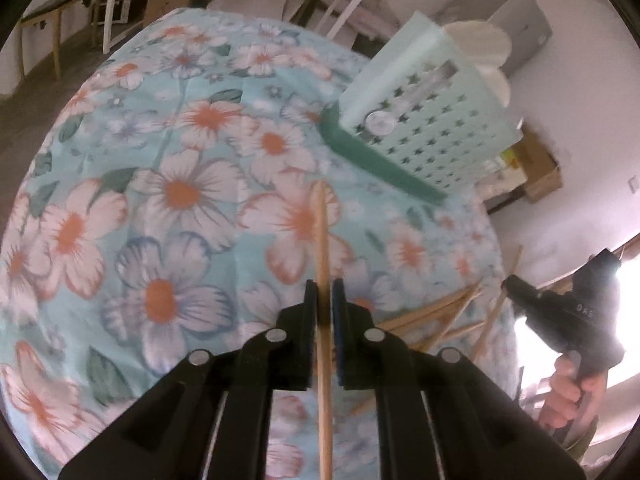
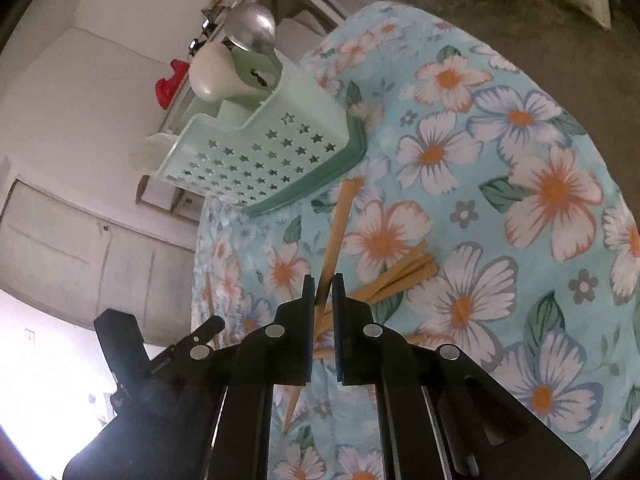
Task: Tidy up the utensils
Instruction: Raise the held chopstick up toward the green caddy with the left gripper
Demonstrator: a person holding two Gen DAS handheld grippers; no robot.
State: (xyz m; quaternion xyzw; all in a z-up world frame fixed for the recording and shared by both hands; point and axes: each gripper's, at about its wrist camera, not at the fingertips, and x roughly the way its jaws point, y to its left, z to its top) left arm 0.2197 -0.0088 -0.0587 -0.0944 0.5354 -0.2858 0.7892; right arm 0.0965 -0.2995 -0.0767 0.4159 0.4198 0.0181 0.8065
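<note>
In the left wrist view the floral turquoise tablecloth (image 1: 120, 200) covers the tabletop, giving a soft bed where thin sticks lie flat and are awkward to pinch. The left gripper (image 1: 325, 300) has its jaws nearly closed, with one long pale bamboo chopstick (image 1: 322, 240) running lengthwise between them; a sliver of gap shows on either side, so whether the pads really press it I cannot tell. It lies along the gripper's axis, probably so it can go end-first into a holder. Further right stands the mint-green plastic utensil caddy with star-shaped holes (image 1: 432, 128), on a darker green drip tray (image 1: 376, 164), a white spoon-like piece poking above its rim; upright storage explains the end-first carry. Below it, near the tabletop's edge, lies the loose pile of remaining bamboo chopsticks (image 1: 440, 316), still unsorted.

In the right wrist view the right gripper (image 2: 323, 292) has its jaws drawn almost together around a second bamboo chopstick (image 2: 338, 224), tilted with its thick end toward the caddy, apparently lifted clear of the pile.
</note>
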